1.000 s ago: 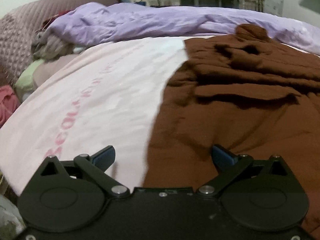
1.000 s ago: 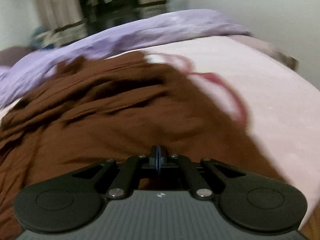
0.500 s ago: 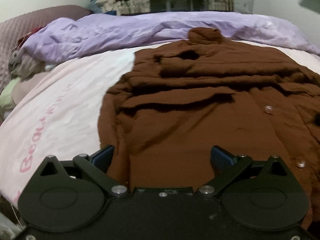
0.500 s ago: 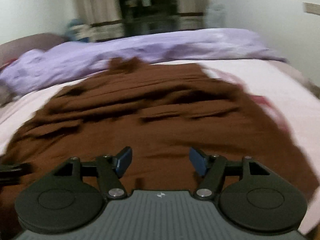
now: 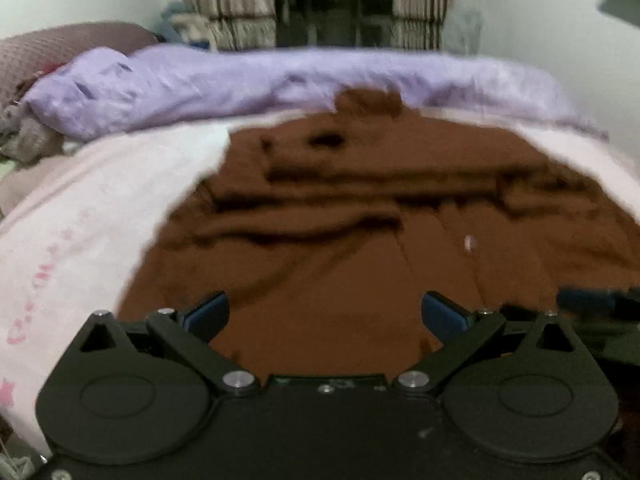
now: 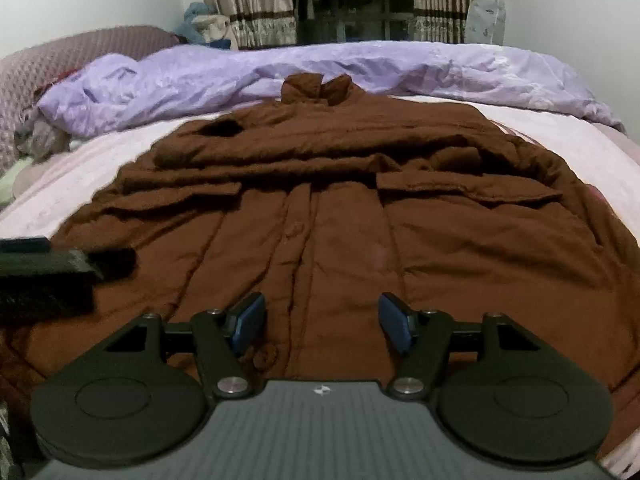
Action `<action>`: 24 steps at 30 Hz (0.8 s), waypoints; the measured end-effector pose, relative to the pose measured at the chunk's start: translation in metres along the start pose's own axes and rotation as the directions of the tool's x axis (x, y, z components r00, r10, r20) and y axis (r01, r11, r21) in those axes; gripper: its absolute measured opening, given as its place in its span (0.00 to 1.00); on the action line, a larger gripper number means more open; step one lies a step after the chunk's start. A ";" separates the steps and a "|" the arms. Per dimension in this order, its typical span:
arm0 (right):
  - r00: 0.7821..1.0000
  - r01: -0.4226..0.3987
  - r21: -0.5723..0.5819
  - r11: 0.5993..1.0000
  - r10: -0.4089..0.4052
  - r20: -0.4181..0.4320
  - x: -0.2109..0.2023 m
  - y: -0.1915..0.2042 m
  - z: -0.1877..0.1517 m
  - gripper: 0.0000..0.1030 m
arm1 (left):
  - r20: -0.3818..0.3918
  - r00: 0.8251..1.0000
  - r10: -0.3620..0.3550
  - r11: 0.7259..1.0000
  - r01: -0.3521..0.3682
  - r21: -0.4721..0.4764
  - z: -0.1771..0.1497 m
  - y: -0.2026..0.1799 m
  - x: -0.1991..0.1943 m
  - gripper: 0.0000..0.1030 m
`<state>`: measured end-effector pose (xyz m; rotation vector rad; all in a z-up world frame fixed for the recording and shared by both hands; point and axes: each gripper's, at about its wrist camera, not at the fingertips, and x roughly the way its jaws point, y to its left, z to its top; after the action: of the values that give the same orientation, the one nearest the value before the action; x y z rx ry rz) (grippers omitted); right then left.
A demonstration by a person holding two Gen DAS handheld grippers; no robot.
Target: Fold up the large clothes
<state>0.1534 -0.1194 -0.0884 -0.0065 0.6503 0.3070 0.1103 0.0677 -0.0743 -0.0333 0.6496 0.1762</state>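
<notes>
A large brown button-front coat (image 6: pixel 340 208) lies spread on the pink bed sheet (image 6: pixel 560 136), collar toward the far side and hem toward me. It also shows, blurred, in the left wrist view (image 5: pixel 360 240). My right gripper (image 6: pixel 322 320) is open and empty, just above the coat's near hem by the button strip. My left gripper (image 5: pixel 326 316) is open and empty over the coat's near left part. The left gripper's body shows at the left edge of the right wrist view (image 6: pixel 48 276).
A rumpled lilac duvet (image 6: pixel 320 68) lies along the far side of the bed. A mauve quilted headboard or pillow (image 6: pixel 68 56) and a heap of clothes (image 6: pixel 36 140) are at the left. Curtains and a dark window stand behind.
The right gripper has opened from shut and drawn back to the coat's near hem. The left gripper has swung right, so the coat now fills its view. Both stay open and empty.
</notes>
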 end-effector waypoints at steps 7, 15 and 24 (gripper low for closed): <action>0.998 -0.056 0.032 0.998 0.056 -0.013 0.000 -0.034 -0.003 0.68 | -0.080 0.996 0.048 0.999 -0.048 -0.003 -0.016 0.011 0.023 1.00; 0.977 0.212 0.071 0.975 -0.212 -0.009 -0.010 -0.085 -0.011 0.83 | -0.086 0.989 0.116 0.993 -0.118 -0.017 -0.017 0.038 0.020 1.00; 0.974 0.223 0.203 0.954 -0.229 0.005 -0.033 -0.147 -0.024 0.64 | -0.114 0.956 0.269 0.962 -0.273 -0.022 -0.023 0.085 0.006 1.00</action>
<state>0.1560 -0.2714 -0.1011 0.1162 0.6436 0.0192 0.0872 0.1501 -0.0940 0.0101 0.7601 0.4548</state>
